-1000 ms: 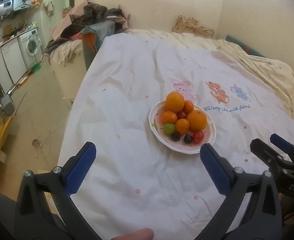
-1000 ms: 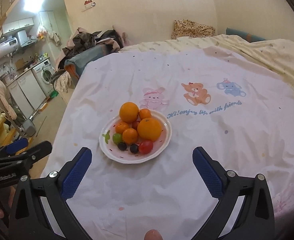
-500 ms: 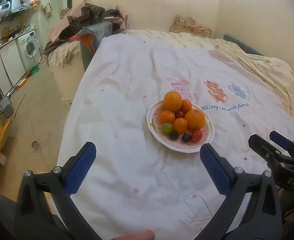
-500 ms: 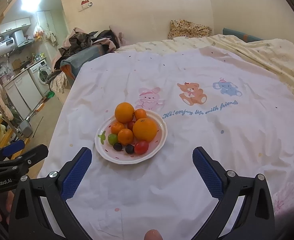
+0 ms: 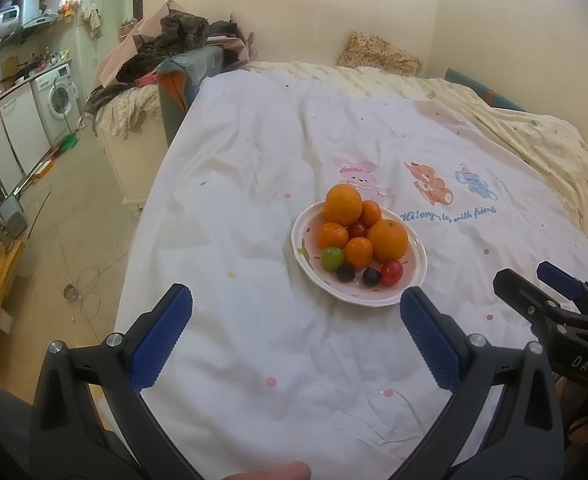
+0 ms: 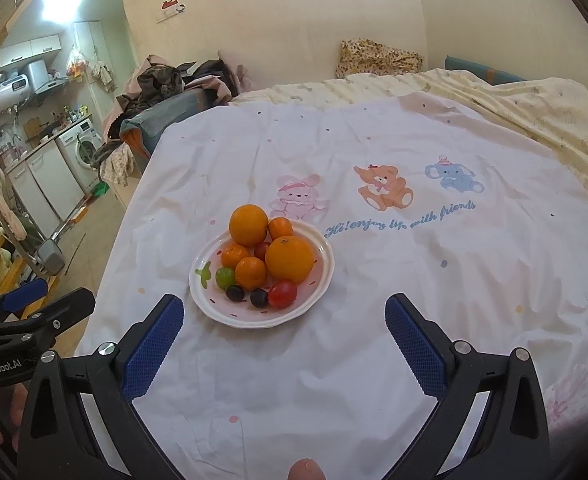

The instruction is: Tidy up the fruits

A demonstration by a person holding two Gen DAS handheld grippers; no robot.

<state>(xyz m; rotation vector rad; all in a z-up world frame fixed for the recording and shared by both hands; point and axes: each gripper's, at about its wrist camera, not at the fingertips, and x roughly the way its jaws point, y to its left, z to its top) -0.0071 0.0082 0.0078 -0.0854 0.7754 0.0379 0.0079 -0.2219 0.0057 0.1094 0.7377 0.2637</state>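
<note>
A white plate (image 5: 415, 286) (image 6: 317, 300) sits on a white bedsheet, piled with fruit: two large oranges (image 5: 387, 239) (image 6: 289, 259), smaller tangerines (image 5: 358, 251), a green grape (image 5: 332, 258) (image 6: 225, 277), two dark grapes (image 6: 235, 292) and a red tomato (image 5: 392, 272) (image 6: 282, 294). My left gripper (image 5: 295, 300) is open, hovering short of the plate with nothing between its blue pads. My right gripper (image 6: 284, 310) is also open and holds nothing, the plate just ahead and slightly left of its middle. Each gripper shows at the other view's edge.
The sheet (image 6: 413, 280) with printed cartoon animals covers a bed; a yellow blanket (image 6: 533, 112) lies at the far right. Left of the bed, the floor drops off (image 5: 74, 240), with a clothes pile (image 5: 174, 48) and a washing machine (image 5: 60, 100) beyond.
Both views have drifted slightly: the plate appears a little lower and closer in the left wrist view, and a little further left in the right wrist view. Both grippers stay open.
</note>
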